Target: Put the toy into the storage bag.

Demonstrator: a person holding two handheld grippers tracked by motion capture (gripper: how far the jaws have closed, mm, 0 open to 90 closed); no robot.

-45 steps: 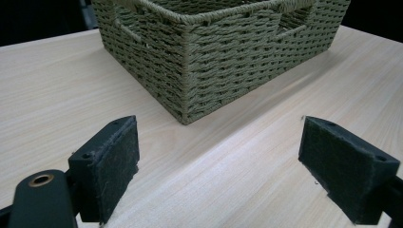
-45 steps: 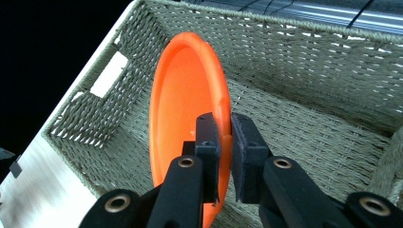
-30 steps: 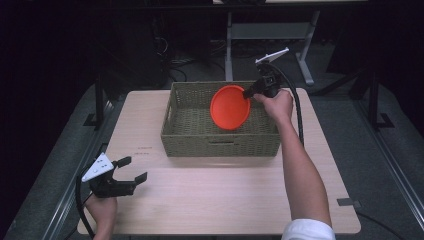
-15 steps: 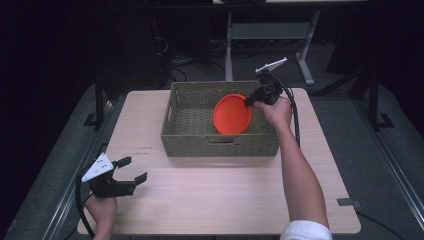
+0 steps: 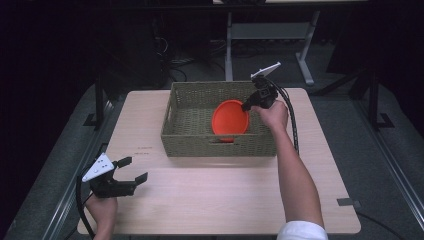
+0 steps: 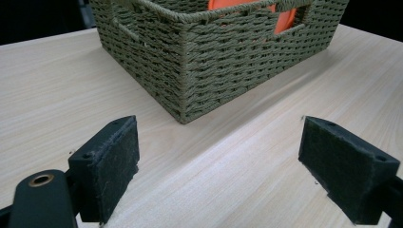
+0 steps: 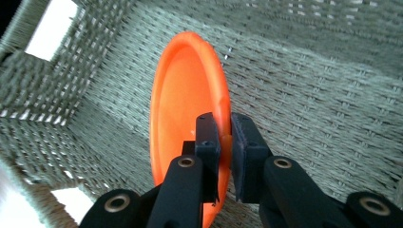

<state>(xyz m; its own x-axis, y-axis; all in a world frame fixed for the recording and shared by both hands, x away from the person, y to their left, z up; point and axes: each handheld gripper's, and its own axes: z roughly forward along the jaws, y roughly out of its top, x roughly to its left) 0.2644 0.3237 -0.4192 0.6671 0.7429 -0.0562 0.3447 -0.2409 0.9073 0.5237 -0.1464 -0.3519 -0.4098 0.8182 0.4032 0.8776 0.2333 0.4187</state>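
Note:
An orange plate stands tilted on edge inside the olive woven basket, toward its right half. My right gripper is shut on the plate's rim, which the right gripper view shows pinched between the two black pads. The plate hangs just over the basket's woven floor. My left gripper rests open near the table's front left corner with nothing between its pads. It faces the basket's corner, and the plate shows orange through the handle slot.
The light wooden table stretches in front of the basket. A metal stand and cables sit on the dark floor behind the table. A cable trails from the right gripper along the table's right side.
My right gripper has lowered the orange plate deeper into the basket. The left gripper has stayed where it was.

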